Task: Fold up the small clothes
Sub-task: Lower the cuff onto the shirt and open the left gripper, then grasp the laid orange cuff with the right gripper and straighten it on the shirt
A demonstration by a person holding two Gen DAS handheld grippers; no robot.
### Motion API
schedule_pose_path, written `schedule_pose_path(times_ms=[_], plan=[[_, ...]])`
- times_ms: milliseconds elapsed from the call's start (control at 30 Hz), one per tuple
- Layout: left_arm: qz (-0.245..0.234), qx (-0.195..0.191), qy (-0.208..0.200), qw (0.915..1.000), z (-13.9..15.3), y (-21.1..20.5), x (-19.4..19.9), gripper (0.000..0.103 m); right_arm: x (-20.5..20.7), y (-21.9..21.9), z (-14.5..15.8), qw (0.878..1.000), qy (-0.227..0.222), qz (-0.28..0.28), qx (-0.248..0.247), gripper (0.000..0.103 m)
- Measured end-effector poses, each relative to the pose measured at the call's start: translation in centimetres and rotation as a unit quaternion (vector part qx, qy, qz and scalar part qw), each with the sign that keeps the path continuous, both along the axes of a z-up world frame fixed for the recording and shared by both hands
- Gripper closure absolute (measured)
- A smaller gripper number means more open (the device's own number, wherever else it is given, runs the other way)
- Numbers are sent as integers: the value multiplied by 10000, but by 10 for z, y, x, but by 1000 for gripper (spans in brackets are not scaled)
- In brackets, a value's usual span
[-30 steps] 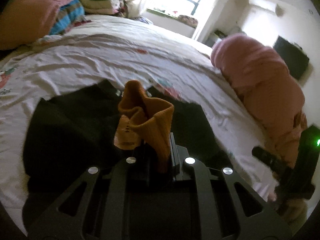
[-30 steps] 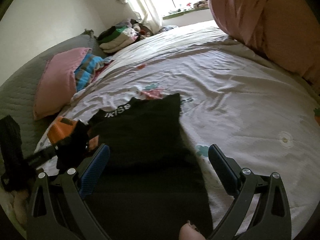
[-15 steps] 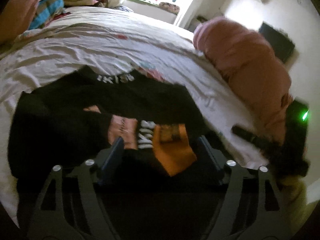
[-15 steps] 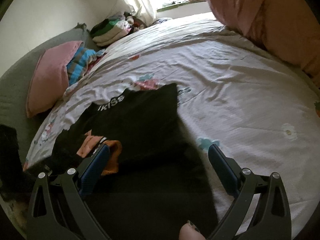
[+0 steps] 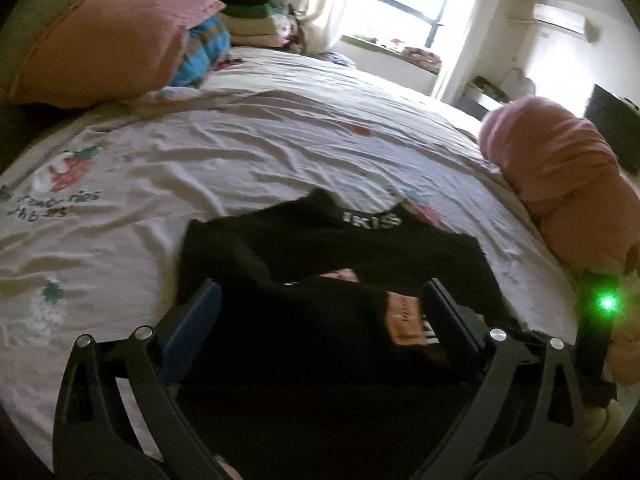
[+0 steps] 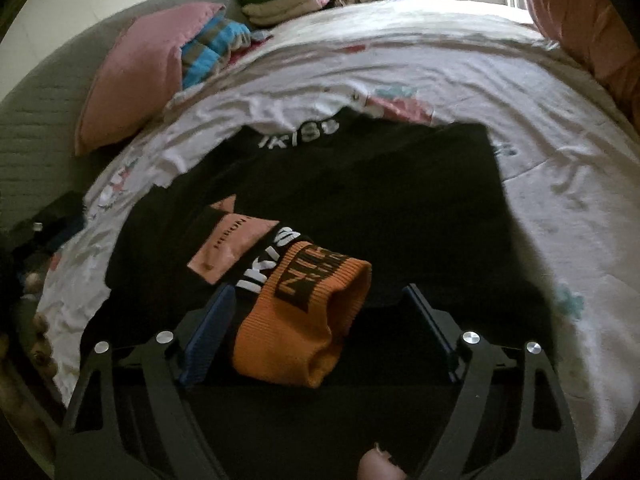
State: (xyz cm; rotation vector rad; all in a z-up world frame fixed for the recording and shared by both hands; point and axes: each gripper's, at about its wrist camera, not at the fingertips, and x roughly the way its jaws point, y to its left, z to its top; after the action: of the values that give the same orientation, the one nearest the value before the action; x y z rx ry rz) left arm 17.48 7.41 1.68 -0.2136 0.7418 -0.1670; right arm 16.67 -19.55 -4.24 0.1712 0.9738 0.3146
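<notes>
black garment on bed, orange cuff between right hand-held gripper fingers

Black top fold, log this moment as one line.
phase: sleeve folded in | left gripper: open | right gripper: open over orange cuff | black top: on bed

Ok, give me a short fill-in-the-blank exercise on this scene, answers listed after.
1. The black garment lies spread on the ____.
2. The ribbed cuff between the right gripper fingers is ____ in colour.
3. The left gripper jaws stand ____, holding nothing.
4. The pillow at the bed's head is ____.

Answers: bed; orange; open; pink
</notes>
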Motion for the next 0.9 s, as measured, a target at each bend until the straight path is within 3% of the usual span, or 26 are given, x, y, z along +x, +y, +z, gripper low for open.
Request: schedule_pose_path(times_ms=[133, 200, 267, 300, 367, 533, 667, 800, 900], plan=[[454, -24, 31, 9990, 1, 23, 0, 10, 8, 7, -11, 9999, 123, -21, 6, 27], [701, -130, 165, 9973, -2, 34, 1, 10, 9, 11, -13, 9999, 98, 28, 18, 43], [841, -235, 215, 9959, -5, 43, 1, 10, 10, 17, -12, 9999, 62, 150, 41, 70], [941, -255, 234, 9950, -5, 49, 1, 10, 10, 20, -10, 9997, 20, 242, 43, 76], [1061, -289, 223, 9937, -4, 56, 0, 10, 6, 29, 0, 9988, -287, 378, -136, 96], [1414, -531, 200, 9883, -3, 79, -3, 10, 2, 42, 37, 9930, -880, 765, -168, 96], [1578, -612, 199, 9854, -3, 91, -5, 10, 2, 47, 85, 9830, -1490, 1054, -186, 97], [1612, -573, 146, 9851, 0, 91, -6, 10, 4, 36, 119, 9755, -1917, 1038, -280, 97], [1510, -473, 146, 9873, 0, 85, -4, 10, 5, 19, 123, 9750, -2011, 867, -388, 97]])
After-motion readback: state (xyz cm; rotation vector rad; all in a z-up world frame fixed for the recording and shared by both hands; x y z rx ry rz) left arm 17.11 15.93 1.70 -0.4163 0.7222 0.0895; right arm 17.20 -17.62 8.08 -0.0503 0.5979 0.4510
